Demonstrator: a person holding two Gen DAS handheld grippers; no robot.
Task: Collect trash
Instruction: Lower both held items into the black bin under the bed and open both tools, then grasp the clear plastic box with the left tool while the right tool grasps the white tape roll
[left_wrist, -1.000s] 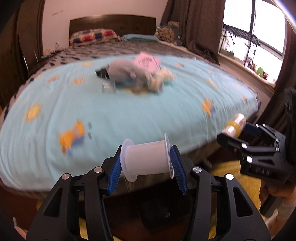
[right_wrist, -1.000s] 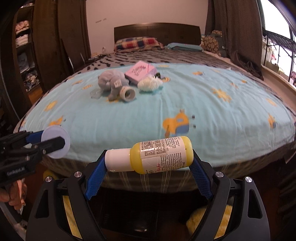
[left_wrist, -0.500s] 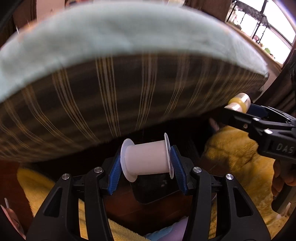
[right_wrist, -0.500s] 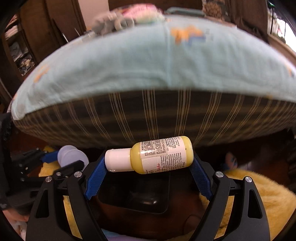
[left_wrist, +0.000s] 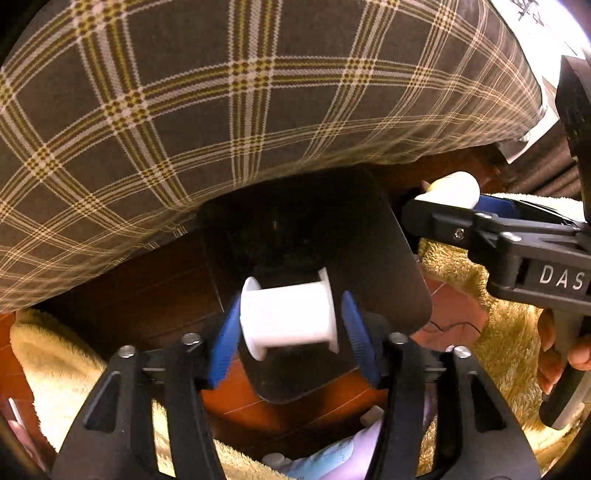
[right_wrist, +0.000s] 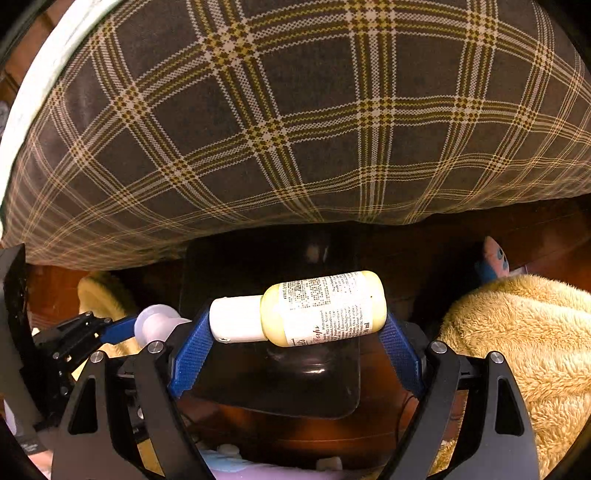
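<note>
My left gripper (left_wrist: 290, 325) is shut on an empty white spool (left_wrist: 288, 319), held crosswise over a black bin (left_wrist: 369, 258) on the floor by the bed. My right gripper (right_wrist: 295, 328) is shut on a small yellow bottle (right_wrist: 321, 308) with a white cap, also held crosswise above the same black bin (right_wrist: 295, 384). The right gripper with the bottle's cap (left_wrist: 452, 186) shows at the right of the left wrist view. The left gripper with the spool (right_wrist: 155, 321) shows at the left of the right wrist view.
The plaid side of the bed (left_wrist: 240, 92) hangs over the bin's far edge. A yellow fluffy rug (right_wrist: 517, 339) lies on the wooden floor on both sides. A small pink and blue item (right_wrist: 493, 258) lies right of the bin.
Both grippers have dropped from bed height toward the floor. The bed top has left the view and the black bin now sits right under both held items.
</note>
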